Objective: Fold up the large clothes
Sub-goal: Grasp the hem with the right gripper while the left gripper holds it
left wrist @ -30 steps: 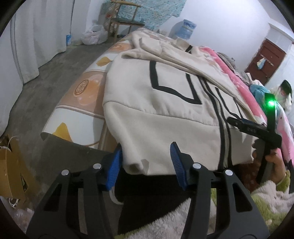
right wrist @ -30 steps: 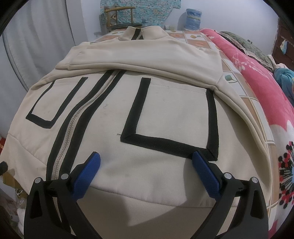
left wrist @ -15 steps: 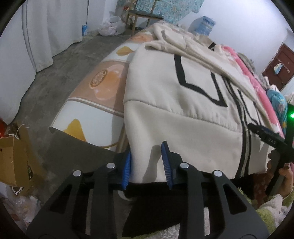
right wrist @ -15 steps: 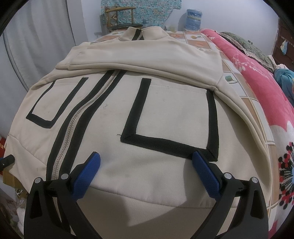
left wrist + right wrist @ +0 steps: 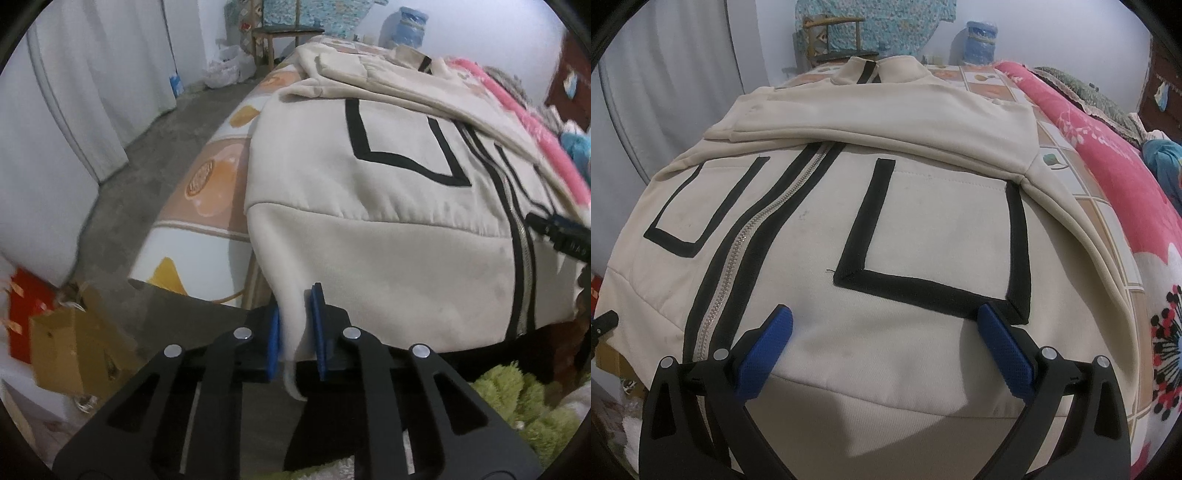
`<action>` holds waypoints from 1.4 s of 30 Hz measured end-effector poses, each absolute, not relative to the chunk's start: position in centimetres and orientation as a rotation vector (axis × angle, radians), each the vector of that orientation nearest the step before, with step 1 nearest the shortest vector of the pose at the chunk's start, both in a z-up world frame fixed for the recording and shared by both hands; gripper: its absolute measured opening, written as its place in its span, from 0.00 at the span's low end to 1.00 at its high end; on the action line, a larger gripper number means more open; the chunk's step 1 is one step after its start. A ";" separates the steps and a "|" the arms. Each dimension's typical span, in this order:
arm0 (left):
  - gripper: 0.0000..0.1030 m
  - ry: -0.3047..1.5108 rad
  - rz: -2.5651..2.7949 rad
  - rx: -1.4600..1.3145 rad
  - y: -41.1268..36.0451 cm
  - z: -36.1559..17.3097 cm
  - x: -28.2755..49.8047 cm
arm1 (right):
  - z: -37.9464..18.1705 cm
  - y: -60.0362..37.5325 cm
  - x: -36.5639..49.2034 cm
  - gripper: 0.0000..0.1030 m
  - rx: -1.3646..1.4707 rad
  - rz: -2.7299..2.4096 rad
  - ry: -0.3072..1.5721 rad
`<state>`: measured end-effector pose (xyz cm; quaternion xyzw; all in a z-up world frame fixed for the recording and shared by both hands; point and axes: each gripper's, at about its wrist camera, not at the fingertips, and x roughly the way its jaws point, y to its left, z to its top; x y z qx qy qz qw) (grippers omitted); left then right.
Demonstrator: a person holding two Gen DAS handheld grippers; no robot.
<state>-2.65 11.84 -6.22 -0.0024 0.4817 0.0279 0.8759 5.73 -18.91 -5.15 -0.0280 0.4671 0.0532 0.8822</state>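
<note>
A cream zip jacket point(image 5: 388, 206) with black trim lies front up on the bed, its sleeves folded across the chest point(image 5: 886, 122). Its hem hangs over the near bed edge. My left gripper point(image 5: 295, 332) is shut on the jacket's lower left hem corner, cloth pinched between the blue pads point(image 5: 318, 325). My right gripper point(image 5: 886, 347) is wide open and empty, hovering just over the hem band below the right pocket outline point(image 5: 945, 266). The right gripper's tip point(image 5: 557, 236) shows at the far right of the left wrist view.
The bed point(image 5: 207, 192) has a tiled-pattern sheet and a pink floral blanket point(image 5: 1115, 155) on its right side. Concrete floor point(image 5: 147, 155), white curtain point(image 5: 74, 92), cardboard box point(image 5: 70, 354), wooden chair point(image 5: 831, 37) and a water bottle point(image 5: 979, 42) surround it.
My left gripper moved in onto the hem corner and shut on it. My right gripper stayed open and hardly moved.
</note>
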 end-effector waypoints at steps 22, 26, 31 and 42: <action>0.14 1.007 0.093 0.119 10.5 -6.9 -2.5 | -2.2 -25.9 -1.0 0.94 0.090 0.188 1.145; 0.14 1.011 0.089 0.127 10.5 -7.0 -2.4 | -1.7 -27.8 -2.7 0.94 0.139 0.158 1.173; 0.14 1.014 0.083 0.131 10.4 -7.0 -2.4 | -1.8 -29.4 -3.8 0.90 0.156 0.086 1.203; 0.14 1.012 0.084 0.131 10.4 -7.0 -2.5 | -3.0 -29.9 -3.6 0.80 0.121 0.021 1.246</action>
